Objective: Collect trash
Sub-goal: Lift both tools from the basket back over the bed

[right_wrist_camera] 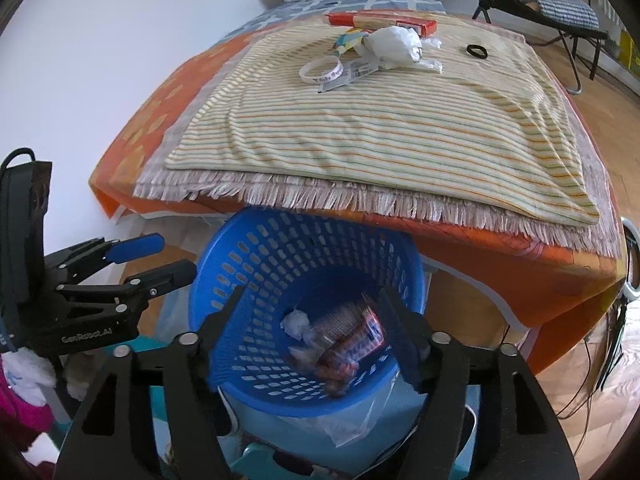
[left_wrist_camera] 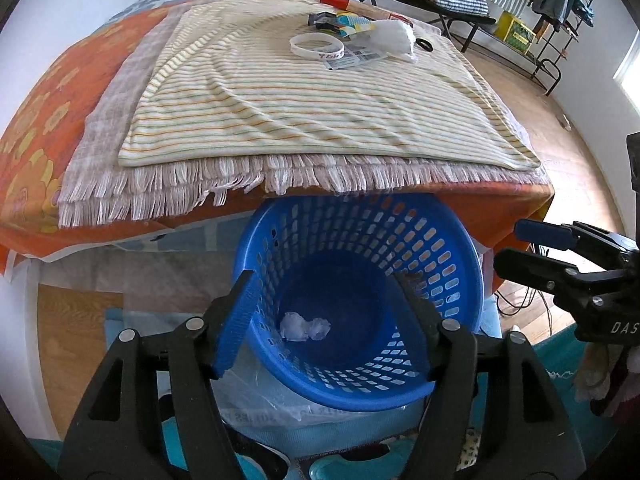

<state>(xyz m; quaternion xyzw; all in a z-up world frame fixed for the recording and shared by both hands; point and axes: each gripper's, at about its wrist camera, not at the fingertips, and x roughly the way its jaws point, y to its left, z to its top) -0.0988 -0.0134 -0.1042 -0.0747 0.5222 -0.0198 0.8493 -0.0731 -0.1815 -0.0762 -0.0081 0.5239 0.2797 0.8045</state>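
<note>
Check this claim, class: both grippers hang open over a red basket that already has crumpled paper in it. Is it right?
Only the colour is wrong: the basket is blue, as the left wrist view shows. The left gripper and right gripper are open above it, and crumpled paper lies inside.

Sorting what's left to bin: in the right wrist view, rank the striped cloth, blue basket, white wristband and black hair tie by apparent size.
1. Striped cloth
2. Blue basket, though nearer the camera
3. White wristband
4. Black hair tie
</note>
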